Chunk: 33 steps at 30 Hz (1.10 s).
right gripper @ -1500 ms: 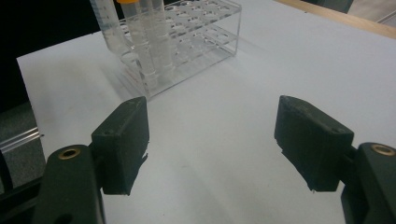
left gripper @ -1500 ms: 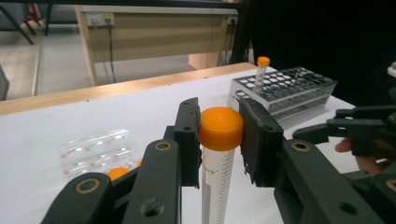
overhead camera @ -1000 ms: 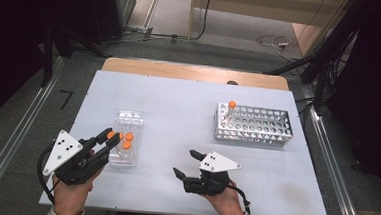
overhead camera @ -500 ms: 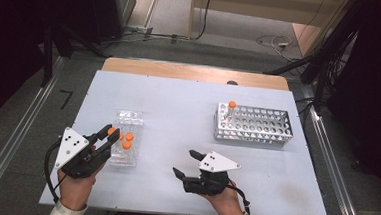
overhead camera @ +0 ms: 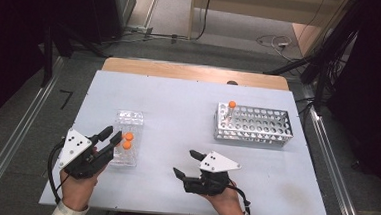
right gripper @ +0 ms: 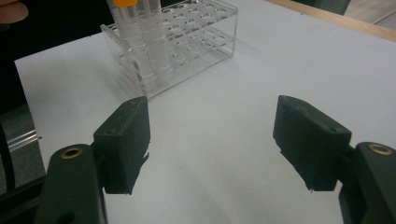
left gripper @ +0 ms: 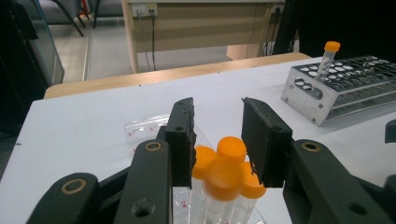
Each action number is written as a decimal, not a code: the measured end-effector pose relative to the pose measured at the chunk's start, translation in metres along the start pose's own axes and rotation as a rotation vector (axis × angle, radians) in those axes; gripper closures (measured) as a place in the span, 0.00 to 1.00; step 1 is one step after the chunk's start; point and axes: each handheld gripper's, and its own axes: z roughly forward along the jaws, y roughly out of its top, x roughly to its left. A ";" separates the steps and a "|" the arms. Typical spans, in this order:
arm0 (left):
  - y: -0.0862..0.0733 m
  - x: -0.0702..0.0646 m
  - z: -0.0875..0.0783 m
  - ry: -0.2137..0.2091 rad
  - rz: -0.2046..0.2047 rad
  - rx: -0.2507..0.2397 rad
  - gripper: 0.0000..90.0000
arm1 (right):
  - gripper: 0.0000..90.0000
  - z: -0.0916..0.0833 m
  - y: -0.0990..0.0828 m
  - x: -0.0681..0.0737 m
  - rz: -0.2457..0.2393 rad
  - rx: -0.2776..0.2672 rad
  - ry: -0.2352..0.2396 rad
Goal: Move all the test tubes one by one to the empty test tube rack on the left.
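Hovering at the lower left of the high view, the left gripper [overhead camera: 110,135] has just been opening its jaws. In its own view, the orange-capped tubes [left gripper: 224,168] sit between the jaws, which stand a little apart from the caps. The tubes stand in a clear rack [overhead camera: 127,128]. At the lower middle, the right gripper [overhead camera: 185,163] is wide open, holding nothing. A metal rack [overhead camera: 255,125] sits at the right, holding one tube [overhead camera: 231,110].
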 end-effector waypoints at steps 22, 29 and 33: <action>-0.005 -0.050 0.002 -0.217 -0.004 -0.015 0.30 | 0.31 -0.017 0.001 -0.037 0.062 -0.046 -0.150; -0.019 -0.074 0.012 -0.275 0.034 0.018 0.29 | 0.32 -0.026 0.005 -0.055 0.109 -0.066 -0.224; -0.024 -0.081 0.016 -0.286 0.041 0.031 0.27 | 0.33 -0.029 0.006 -0.072 0.147 -0.076 -0.279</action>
